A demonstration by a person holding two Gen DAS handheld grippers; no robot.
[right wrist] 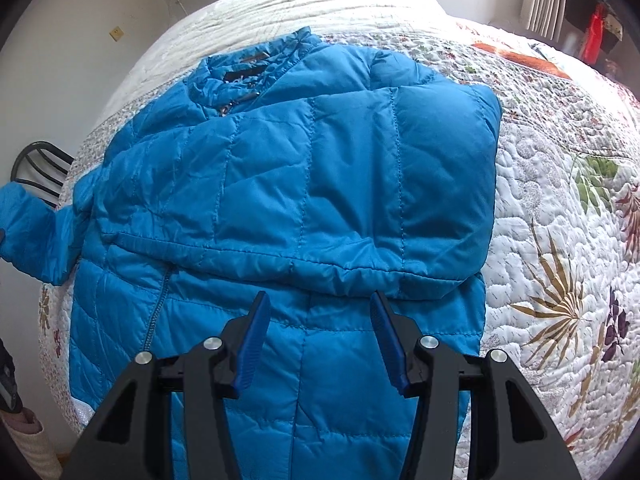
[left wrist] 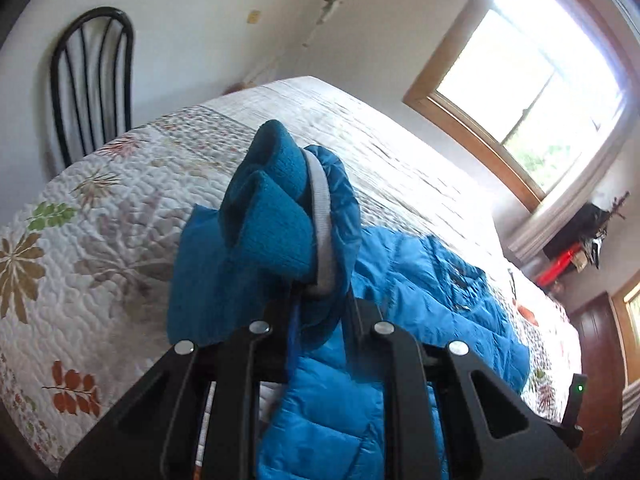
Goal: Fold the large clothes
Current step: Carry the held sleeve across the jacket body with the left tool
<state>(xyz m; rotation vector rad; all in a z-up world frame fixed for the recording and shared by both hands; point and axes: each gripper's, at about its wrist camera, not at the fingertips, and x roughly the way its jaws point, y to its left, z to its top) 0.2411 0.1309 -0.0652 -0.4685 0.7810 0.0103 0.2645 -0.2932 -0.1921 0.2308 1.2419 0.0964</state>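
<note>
A: Where is the jacket (right wrist: 304,184) kept right now?

B: It is spread on the bed (right wrist: 560,208), near the middle of the quilt. One sleeve (right wrist: 400,184) is already laid across the jacket's chest. The other sleeve (left wrist: 256,240) is held up above the bed, off to the jacket's side.

A: What is held by the left claw (left wrist: 320,292)?

B: The cuff (left wrist: 276,216) of that sleeve is pinched tight in it. The claw is nearly shut, with the knit cuff and a grey band bunched up between its two sides.

A: And the right claw (right wrist: 316,320)?

B: It is held about half wide, just above the jacket's lower part. Nothing is gripped by it.

A: How should this step be done well?

B: The sleeve should probably be carried over the jacket and laid flat on top of the first sleeve. The cuff should be kept pinched until it is down. The jacket's body could be pressed still by the right claw, so it is not dragged along. The puffy cloth is slippery, so slow moves are likely best.

A: How many things can be counted?

B: One jacket, two sleeves, one bed and two claws can be seen. One black chair (left wrist: 92,80) is stood beside the bed, and one window (left wrist: 532,80) is set in the wall past the bed.
</note>
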